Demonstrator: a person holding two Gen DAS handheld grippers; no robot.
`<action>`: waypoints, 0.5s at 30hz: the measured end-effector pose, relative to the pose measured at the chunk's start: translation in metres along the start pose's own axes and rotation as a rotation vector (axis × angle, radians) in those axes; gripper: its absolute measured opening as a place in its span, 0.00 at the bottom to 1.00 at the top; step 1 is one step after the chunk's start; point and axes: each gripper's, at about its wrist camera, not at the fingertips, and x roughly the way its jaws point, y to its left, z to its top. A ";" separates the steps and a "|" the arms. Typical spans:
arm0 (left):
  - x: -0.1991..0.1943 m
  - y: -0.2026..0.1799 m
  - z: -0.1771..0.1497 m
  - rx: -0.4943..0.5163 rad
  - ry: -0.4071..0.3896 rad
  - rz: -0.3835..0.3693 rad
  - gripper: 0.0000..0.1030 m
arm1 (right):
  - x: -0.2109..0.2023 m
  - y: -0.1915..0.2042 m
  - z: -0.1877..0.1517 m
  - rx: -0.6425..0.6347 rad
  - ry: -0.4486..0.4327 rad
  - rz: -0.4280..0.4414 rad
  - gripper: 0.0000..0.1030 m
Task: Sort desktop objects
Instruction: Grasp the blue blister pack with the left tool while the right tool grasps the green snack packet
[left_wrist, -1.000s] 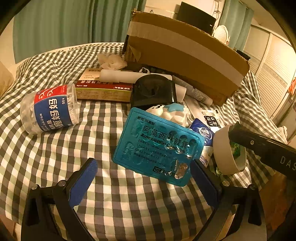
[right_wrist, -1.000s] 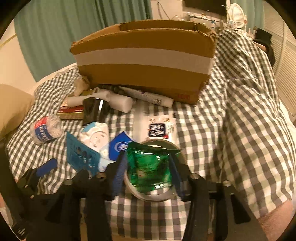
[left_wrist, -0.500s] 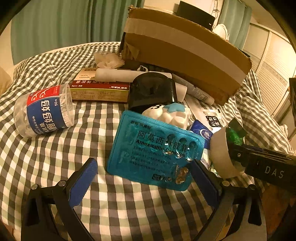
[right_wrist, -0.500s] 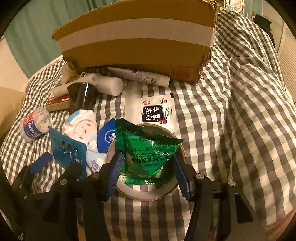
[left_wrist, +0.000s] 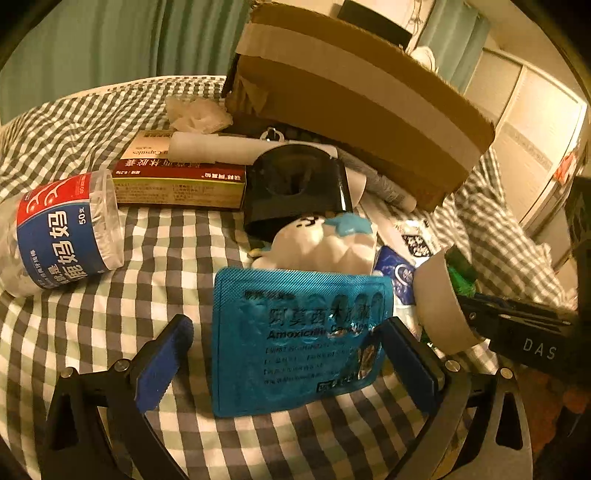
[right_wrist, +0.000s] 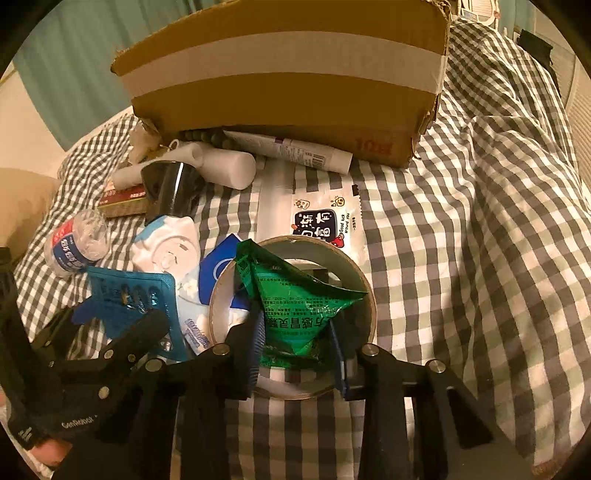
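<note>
A green sachet (right_wrist: 295, 295) lies inside a brown tape roll (right_wrist: 354, 273) on the checked cloth. My right gripper (right_wrist: 295, 325) points down into the roll. Its jaws are closing, and the blue pads pinch the sachet's lower end into a crumpled wedge. A blue blister pack (left_wrist: 295, 339) of capsules leans on a white and blue toy (left_wrist: 325, 243). My left gripper (left_wrist: 286, 328) stands open around the pack: its right pad sits at the pack's edge and its left pad stands well clear. The big cardboard box (right_wrist: 284, 77) stands behind the clutter.
A clear jar of cotton swabs (left_wrist: 62, 236) lies at the left. A red and gold medicine box (left_wrist: 177, 181), a black cup-shaped thing (left_wrist: 295, 192), a white tube (right_wrist: 291, 147) and a white snack sachet (right_wrist: 321, 221) crowd the box's front. Bare checked cloth (right_wrist: 480, 258) spreads to the right.
The right jaws narrowed onto the green sachet, which crumpled, and the gripper sank toward the tape roll. The left gripper crept forward until the blister pack lay between its fingers.
</note>
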 end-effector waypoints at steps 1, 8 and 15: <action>-0.001 0.001 0.000 -0.002 0.003 -0.004 0.96 | -0.002 -0.001 0.001 0.004 -0.004 0.008 0.30; -0.026 0.010 0.000 -0.064 0.020 -0.090 0.47 | -0.021 0.014 0.000 -0.066 -0.060 0.015 0.29; -0.054 0.000 0.003 -0.010 -0.048 -0.064 0.17 | -0.036 0.015 -0.004 -0.075 -0.110 0.040 0.29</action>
